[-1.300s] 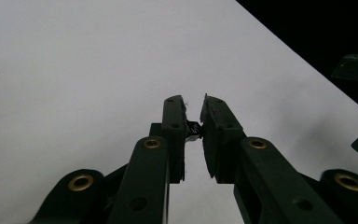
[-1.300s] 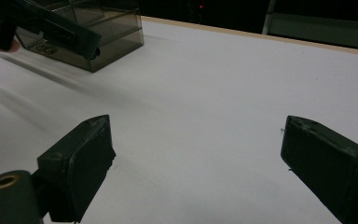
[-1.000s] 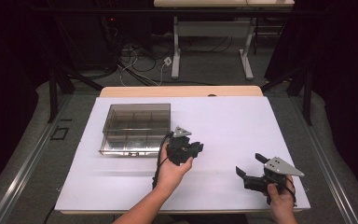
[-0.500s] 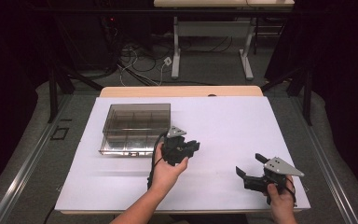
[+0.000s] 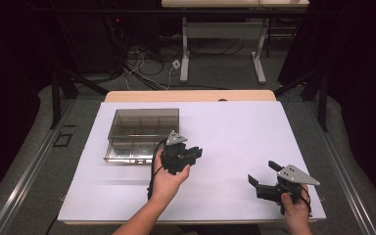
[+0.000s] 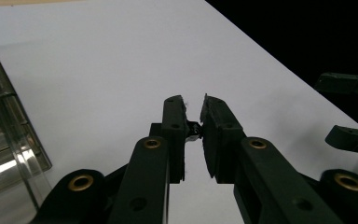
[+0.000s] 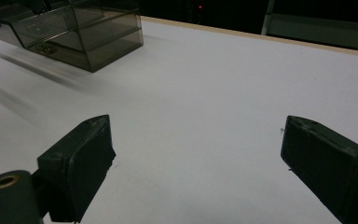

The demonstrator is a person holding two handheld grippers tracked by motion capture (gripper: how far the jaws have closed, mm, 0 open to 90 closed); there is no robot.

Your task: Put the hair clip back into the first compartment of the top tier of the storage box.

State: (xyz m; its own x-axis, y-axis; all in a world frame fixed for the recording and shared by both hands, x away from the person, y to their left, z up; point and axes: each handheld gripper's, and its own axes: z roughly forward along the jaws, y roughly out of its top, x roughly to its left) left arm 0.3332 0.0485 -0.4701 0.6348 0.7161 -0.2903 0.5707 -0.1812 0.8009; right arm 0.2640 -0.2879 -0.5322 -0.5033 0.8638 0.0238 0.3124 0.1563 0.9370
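While the left claw (image 5: 192, 152) hangs just off the near right corner of the smoky clear compartment box (image 5: 142, 133), we note its jaws drawn narrow, a thin slit between the pads; in the left gripper view (image 6: 193, 122) a small dark object (image 6: 194, 130) sits in that slit near the pad roots, and we cannot tell what it is or whether it is truly pinched. The left hand (image 5: 169, 178) grips the tool from below, grey plate uppermost, cable looping down beside the wrist. The box lies on the left half of the white bench (image 5: 235, 132), its inner dividers marking rows of compartments; we cannot tell whether they hold contents. In the left gripper view the box wall (image 6: 9, 140) stands at the left edge, close to the jaws but apart from them. The right claw (image 5: 264, 177) sits low at the near right of the bench, well apart from the box, held by the right hand (image 5: 296, 208). Its jaws stand wide in the right gripper view (image 7: 196, 158), bare bench between them, and the box (image 7: 84, 32) shows far off at upper left.
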